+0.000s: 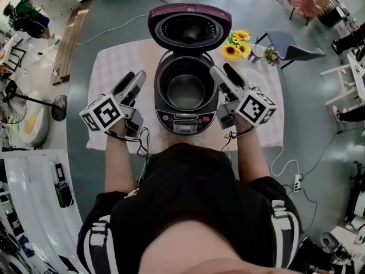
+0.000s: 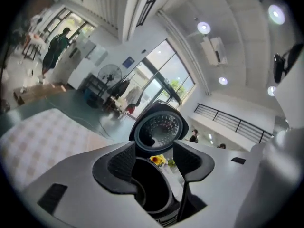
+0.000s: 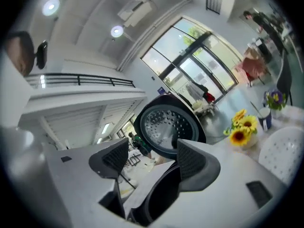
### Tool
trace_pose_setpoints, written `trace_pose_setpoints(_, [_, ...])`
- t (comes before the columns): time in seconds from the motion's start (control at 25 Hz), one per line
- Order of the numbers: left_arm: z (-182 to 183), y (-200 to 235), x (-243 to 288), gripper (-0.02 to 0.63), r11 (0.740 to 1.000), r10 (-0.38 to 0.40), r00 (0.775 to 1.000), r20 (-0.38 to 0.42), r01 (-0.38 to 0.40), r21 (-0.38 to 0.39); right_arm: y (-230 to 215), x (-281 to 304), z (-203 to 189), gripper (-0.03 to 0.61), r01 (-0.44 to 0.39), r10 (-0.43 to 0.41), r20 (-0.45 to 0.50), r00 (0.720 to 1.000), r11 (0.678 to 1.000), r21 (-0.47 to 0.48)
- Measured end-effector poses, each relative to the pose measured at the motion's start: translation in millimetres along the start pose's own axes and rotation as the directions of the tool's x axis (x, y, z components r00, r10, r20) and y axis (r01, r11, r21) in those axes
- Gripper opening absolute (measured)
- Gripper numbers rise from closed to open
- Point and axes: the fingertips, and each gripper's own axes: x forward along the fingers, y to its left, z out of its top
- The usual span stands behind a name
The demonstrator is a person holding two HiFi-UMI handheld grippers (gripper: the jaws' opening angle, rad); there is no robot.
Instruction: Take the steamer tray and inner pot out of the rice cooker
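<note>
- Head view: the pot (image 1: 185, 90) sits inside the cooker (image 1: 183, 120), with the lid (image 1: 189, 26) up at 12 o'clock. The left gripper (image 1: 136, 80) waits at the cooker's 9 o'clock and the right gripper (image 1: 222, 73) at 3. Both have their jaws apart and hold nothing. If one side lifts ahead of the other, the pot could tilt and bind against the cooker wall.
- Left gripper view: the jaws are spread and the pot shows between them, unpinched. If they close short of the rim, I'd expect the smooth metal to slip.
- Right gripper view: these jaws are wide too, and empty. A white dotted thing at 4 o'clock, likely the tray (image 3: 280, 153), lies on the table just beside the flowers (image 3: 242, 127). Swinging the pot out that way could knock them.
</note>
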Motion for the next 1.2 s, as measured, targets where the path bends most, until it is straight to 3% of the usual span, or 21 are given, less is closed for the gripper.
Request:
trace_pose_setpoints(0.12, [-8.1, 11.0, -0.8, 0.232, 0.991, -0.038, 0.999, -0.032, 0.034, -0.130, -14.6, 1.3, -11.4, 0.298, -0.017, 0.024, -0.043, 0.999, 0.985, 0.170])
trace_pose_setpoints(0.32, [-27.7, 27.0, 3.4, 0.236, 0.958, -0.081, 0.992, -0.093, 0.051, -0.284, -22.4, 6.6, -32.8, 0.321, -0.098, 0.145, -0.110, 0.983, 0.930, 0.354])
trace_pose_setpoints(0.4, [-36.8, 34.3, 6.8, 0.236, 0.944, -0.091, 0.989, -0.117, 0.048, -0.327, -32.5, 6.5, -43.5, 0.324, -0.092, 0.163, -0.150, 0.975, 0.914, 0.395])
trace_pose_setpoints(0.6, [-52.9, 46.8, 10.4, 0.237, 0.920, -0.099, 0.980, -0.170, 0.025, -0.391, -45.3, 4.2, -68.8, 0.324, -0.049, 0.186, -0.265, 0.946, 0.891, 0.452])
trace_pose_setpoints(0.76, [-64.0, 55.2, 14.4, 0.237, 0.906, -0.106, 0.974, -0.200, 0.012, -0.423, -57.8, 1.2, -87.1, 0.324, -0.004, 0.174, -0.331, 0.927, 0.890, 0.456])
trace_pose_setpoints(1.2, [-92.7, 59.1, 27.7, 0.236, 0.872, -0.178, 0.945, -0.275, 0.022, -0.489, -90.8, -8.3, -109.0, 0.324, 0.093, 0.126, -0.378, 0.917, 0.854, 0.512])
